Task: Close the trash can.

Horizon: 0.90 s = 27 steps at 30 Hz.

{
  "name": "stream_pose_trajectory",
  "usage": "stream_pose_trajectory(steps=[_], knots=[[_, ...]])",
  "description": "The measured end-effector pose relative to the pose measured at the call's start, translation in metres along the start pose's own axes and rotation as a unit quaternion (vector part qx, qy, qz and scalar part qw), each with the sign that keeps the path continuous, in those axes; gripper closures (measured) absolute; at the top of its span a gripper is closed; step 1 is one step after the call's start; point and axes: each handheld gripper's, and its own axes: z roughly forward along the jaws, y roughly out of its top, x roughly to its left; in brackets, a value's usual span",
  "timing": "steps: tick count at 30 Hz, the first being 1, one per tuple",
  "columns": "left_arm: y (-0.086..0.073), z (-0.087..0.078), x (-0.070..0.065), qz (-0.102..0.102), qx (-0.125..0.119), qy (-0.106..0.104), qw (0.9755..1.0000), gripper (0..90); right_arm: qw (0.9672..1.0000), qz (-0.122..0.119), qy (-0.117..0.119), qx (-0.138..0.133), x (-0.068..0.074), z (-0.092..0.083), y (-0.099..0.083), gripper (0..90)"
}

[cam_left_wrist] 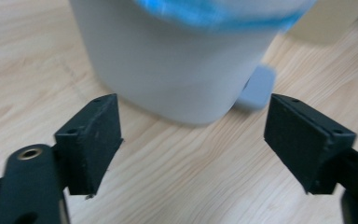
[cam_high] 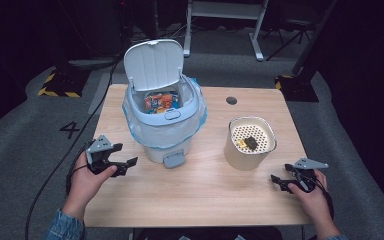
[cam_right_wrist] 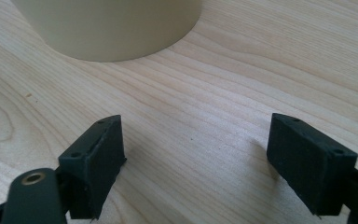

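Pedal bin, white with a blue liner folded over its rim, stands left of centre on the table, lid tipped up at the back and a colourful packet lying inside; its pedal points toward the person at about six o'clock. From the bin the left gripper lies at roughly seven o'clock, close by, jaws spread wide with nothing between them; in the left gripper view the bin wall and pedal sit just ahead at twelve to one o'clock. A cream canister with a perforated top stands at the bin's three o'clock. The right gripper rests at the canister's five o'clock, jaws also wide and empty. By my judgement the left hand is nearer the bin.
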Motion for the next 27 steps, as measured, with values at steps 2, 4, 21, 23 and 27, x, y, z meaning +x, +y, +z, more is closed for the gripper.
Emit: stream_pose_trajectory(steps=[2,4,21,23,27], knots=[[0.010,-0.007,0.001,0.000,-0.019,-0.013,0.9997,17.1,1.0000,0.000,0.000,0.000,0.000,0.000,0.000,19.1],[0.017,-0.011,0.002,0.006,-0.023,-0.011,0.9997,17.1,1.0000,0.000,0.000,0.000,0.000,0.000,0.000,19.2],[0.081,-0.043,0.010,0.046,-0.066,-0.021,0.9966,21.8,1.0000,0.000,0.000,0.000,0.000,0.000,0.000,19.2],[0.089,-0.045,0.012,0.046,-0.071,-0.024,0.9961,22.4,1.0000,0.000,0.000,0.000,0.000,0.000,0.000,19.2],[0.108,-0.048,0.014,0.060,-0.074,-0.016,0.9953,22.7,1.0000,0.000,0.000,0.000,0.000,0.000,0.000,19.2]])
